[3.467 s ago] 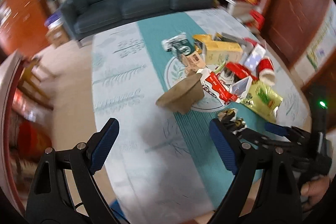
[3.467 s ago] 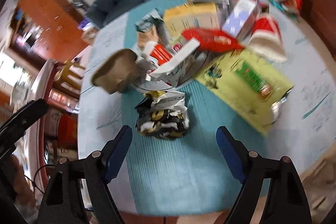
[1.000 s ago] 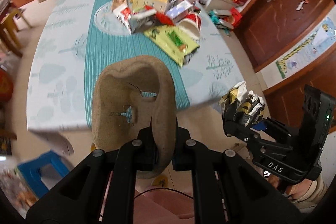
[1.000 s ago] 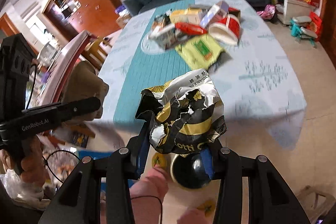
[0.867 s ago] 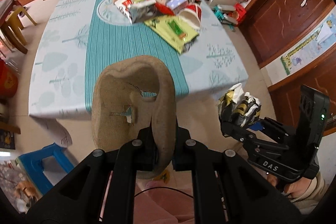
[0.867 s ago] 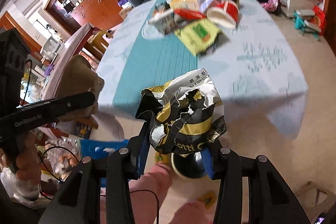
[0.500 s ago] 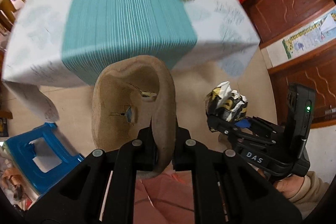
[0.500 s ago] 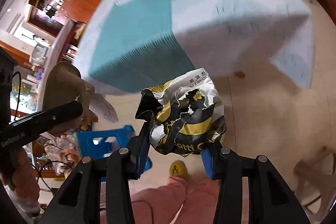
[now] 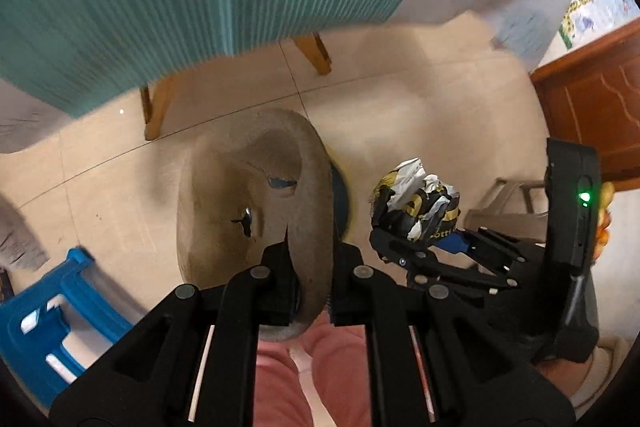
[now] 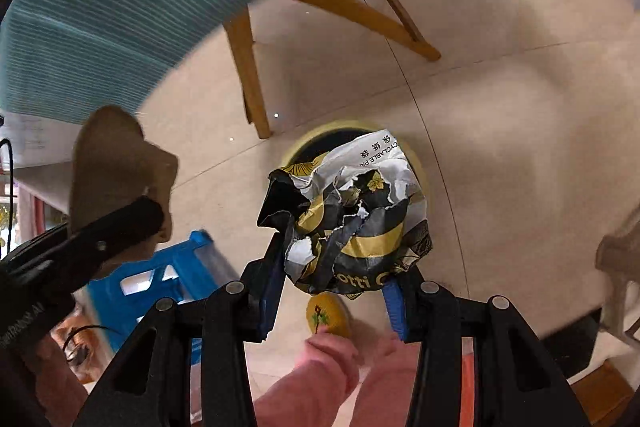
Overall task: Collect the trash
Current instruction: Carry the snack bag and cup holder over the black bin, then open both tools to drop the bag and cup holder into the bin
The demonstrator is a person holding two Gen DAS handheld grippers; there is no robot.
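Right wrist view: a crumpled black-and-gold wrapper [image 10: 352,227] was clamped in the right gripper [image 10: 334,303] at centre frame, over the round bin [image 10: 298,147]. A brown pulp tray [image 9: 252,195] was pinched in the left gripper [image 9: 308,287]. Disposal was judged underway; release over the bin was called for next.

The crumpled black, gold and white wrapper [image 10: 352,223] carries the only clear print: along its white top edge the cut-off letters "CYCLABLE PA" with a few small Chinese characters beside them that are too fine to make out, and low on its black face the fragment "otti", followed by a part letter that may be a C or a G. In the left wrist view the same wrapper [image 9: 416,201] shows "otti" again, very small, just above the right tool [image 9: 420,243]. On the black body of the left tool [image 10: 120,223], at the left edge of the right wrist view, pale letters run upward, too blurred to read
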